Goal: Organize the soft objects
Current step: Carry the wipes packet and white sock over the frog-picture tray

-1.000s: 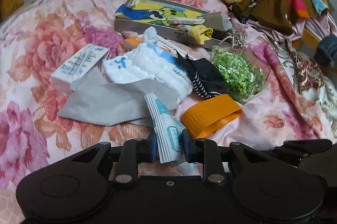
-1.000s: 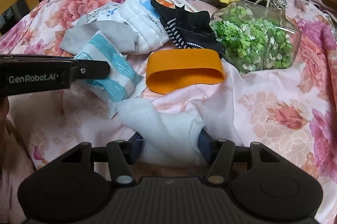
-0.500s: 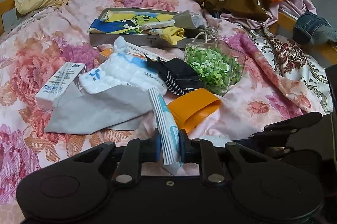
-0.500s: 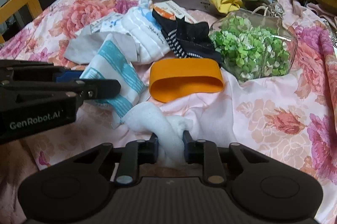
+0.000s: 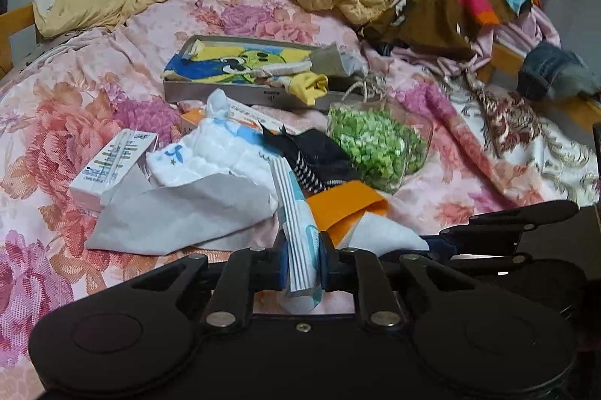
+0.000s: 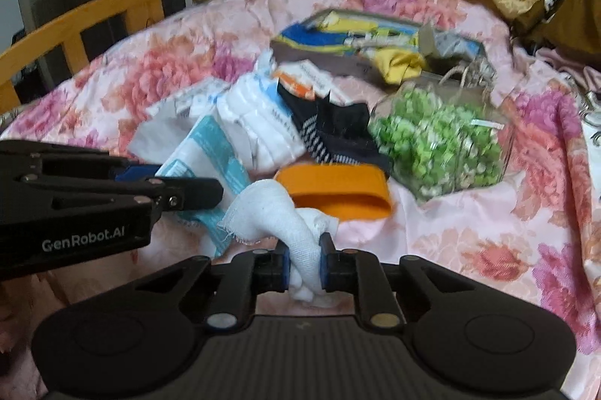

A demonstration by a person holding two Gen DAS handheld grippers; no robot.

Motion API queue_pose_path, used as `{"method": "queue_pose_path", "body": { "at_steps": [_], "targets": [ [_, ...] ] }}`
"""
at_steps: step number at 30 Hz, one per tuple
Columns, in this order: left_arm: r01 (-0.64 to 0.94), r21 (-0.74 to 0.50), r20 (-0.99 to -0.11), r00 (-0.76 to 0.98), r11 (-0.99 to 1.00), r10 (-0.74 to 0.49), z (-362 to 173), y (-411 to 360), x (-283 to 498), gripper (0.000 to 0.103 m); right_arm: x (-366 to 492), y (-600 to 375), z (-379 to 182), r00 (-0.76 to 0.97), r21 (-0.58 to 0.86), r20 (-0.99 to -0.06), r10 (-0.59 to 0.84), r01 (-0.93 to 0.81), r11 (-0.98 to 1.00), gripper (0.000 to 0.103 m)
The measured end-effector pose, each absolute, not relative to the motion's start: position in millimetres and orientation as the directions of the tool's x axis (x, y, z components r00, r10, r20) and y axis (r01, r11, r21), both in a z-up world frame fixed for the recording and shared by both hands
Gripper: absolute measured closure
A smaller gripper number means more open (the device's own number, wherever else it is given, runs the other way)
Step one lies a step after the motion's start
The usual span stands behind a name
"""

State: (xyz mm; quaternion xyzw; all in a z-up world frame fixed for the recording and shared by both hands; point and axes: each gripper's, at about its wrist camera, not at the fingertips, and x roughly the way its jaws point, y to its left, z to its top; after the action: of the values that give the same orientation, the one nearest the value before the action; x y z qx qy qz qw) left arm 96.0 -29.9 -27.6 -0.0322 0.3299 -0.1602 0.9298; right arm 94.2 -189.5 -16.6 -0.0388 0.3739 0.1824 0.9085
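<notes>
With my left tongs (image 5: 303,263) clamped on the teal-striped white sock (image 5: 298,231) and my right tongs (image 6: 305,266), whose jaws have just been closing, pinching the bunched white cloth (image 6: 278,218), I hold both just above the floral bedspread (image 6: 469,231) near the orange band (image 6: 338,187).

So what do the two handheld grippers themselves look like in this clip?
Both are matte black. The left gripper and right gripper each have two linkage arms with silver rivets and blue finger pads. White "GenRobot.AI" lettering marks the left one's side. No cables or sleeves show.
</notes>
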Motion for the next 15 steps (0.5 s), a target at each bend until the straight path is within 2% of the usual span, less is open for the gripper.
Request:
{"method": "queue_pose_path", "body": {
  "at_steps": [10,15],
  "targets": [
    [0.282,-0.257,-0.543,0.749,0.925,-0.379,-18,-22,94,0.088,89,-200,2,0.758,0.078,-0.569,0.319,-0.336,0.939,0.086],
    [0.264,-0.323,-0.487,0.777,0.909,-0.399,-6,-13,99,0.088,88,-205,15,0.815,0.089,-0.472,0.337,-0.336,0.938,0.086]
  ]
}}
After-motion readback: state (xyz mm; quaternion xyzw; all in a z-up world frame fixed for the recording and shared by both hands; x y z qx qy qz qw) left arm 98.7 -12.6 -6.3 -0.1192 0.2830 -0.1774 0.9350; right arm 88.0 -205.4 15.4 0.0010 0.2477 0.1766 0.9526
